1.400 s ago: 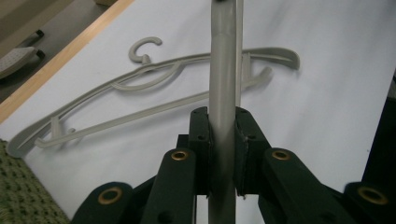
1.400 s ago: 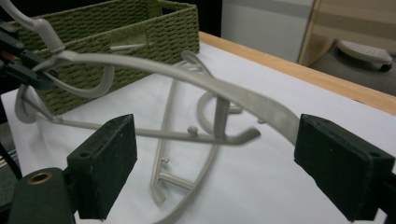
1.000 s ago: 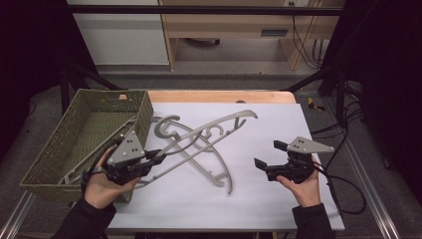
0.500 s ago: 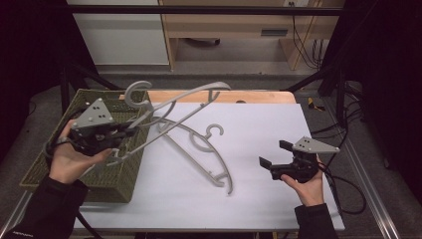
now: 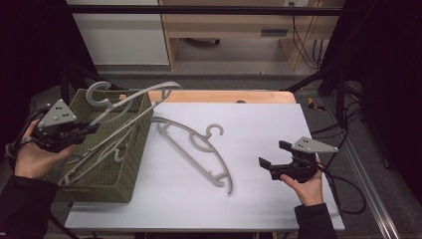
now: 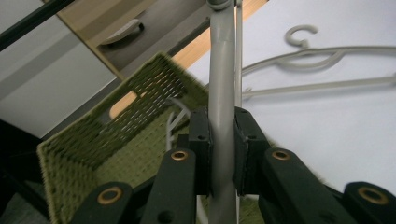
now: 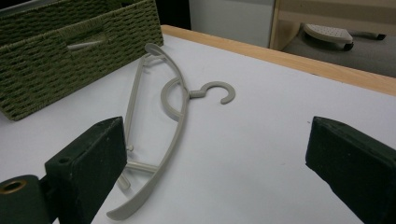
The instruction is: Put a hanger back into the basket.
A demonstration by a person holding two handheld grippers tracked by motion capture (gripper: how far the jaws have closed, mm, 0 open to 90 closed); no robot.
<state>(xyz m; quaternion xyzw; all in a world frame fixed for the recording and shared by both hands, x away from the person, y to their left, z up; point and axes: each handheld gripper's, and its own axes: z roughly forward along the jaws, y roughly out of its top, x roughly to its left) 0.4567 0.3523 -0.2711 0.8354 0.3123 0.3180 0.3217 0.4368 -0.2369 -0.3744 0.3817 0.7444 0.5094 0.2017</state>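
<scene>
My left gripper [image 5: 85, 130] is shut on the bar of a grey plastic hanger [image 5: 164, 86], which hangs tilted over the olive woven basket [image 5: 94, 189] at the table's left. In the left gripper view the pads [image 6: 200, 140] pinch the hanger's bar [image 6: 219, 70] above the basket [image 6: 140, 107]. A second grey hanger [image 5: 225, 167] lies flat on the white tabletop [image 5: 278, 119] at the middle. My right gripper [image 5: 273, 154] hovers open at the right, pointing at that hanger [image 7: 180, 121] with nothing between its jaws [image 7: 219, 154].
Another pale hanger piece [image 6: 176, 116] lies inside the basket. The table's wooden far edge [image 5: 224, 96] runs behind the white surface. Beyond it stand a cabinet and cables on the floor. The basket's side [image 7: 70, 28] faces my right gripper.
My left gripper has lifted the hanger off the table and carried it left, from beside the basket to above it. The right gripper has stayed where it was.
</scene>
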